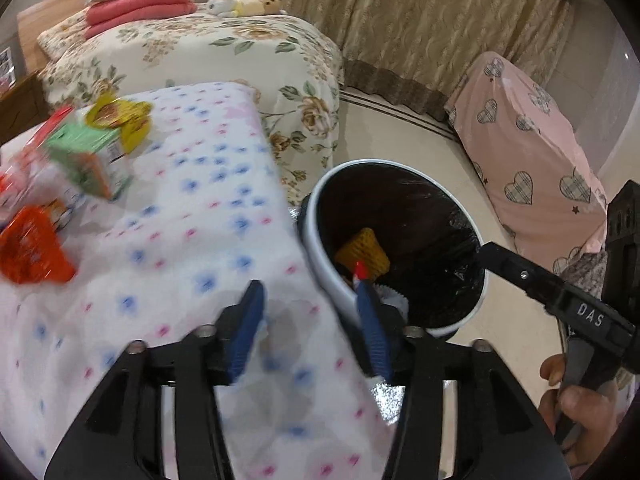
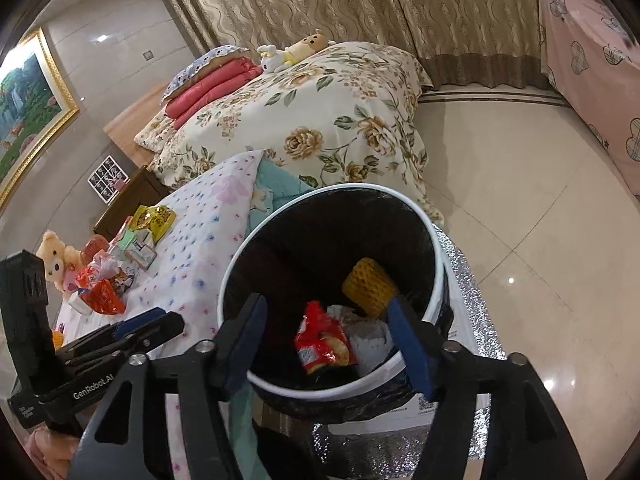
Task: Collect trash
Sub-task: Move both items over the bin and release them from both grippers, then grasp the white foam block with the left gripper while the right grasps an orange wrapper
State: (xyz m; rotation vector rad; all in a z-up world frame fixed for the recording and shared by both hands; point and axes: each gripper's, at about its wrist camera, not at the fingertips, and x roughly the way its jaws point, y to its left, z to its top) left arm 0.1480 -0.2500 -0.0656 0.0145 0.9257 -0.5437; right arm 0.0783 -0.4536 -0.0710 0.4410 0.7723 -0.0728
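Note:
A white bin (image 2: 434,248) with a black liner stands on the floor beside the cloth-covered table (image 1: 192,240). Inside lie a red snack wrapper (image 2: 320,340), a yellow foam net (image 2: 370,286) and white paper. My right gripper (image 2: 328,316) is open and empty above the bin's mouth. My left gripper (image 1: 310,304) is open and empty over the table's edge next to the bin (image 1: 320,272). Trash lies on the table: an orange wrapper (image 1: 30,252), a green carton (image 1: 88,156) and a yellow wrapper (image 1: 120,118).
A bed with a floral quilt (image 1: 224,52) stands behind the table. A pink-covered piece of furniture (image 1: 532,152) is at the right. A teddy bear (image 2: 56,256) sits by the trash pile. Silver foil (image 2: 472,300) lies under the bin. The floor is tiled.

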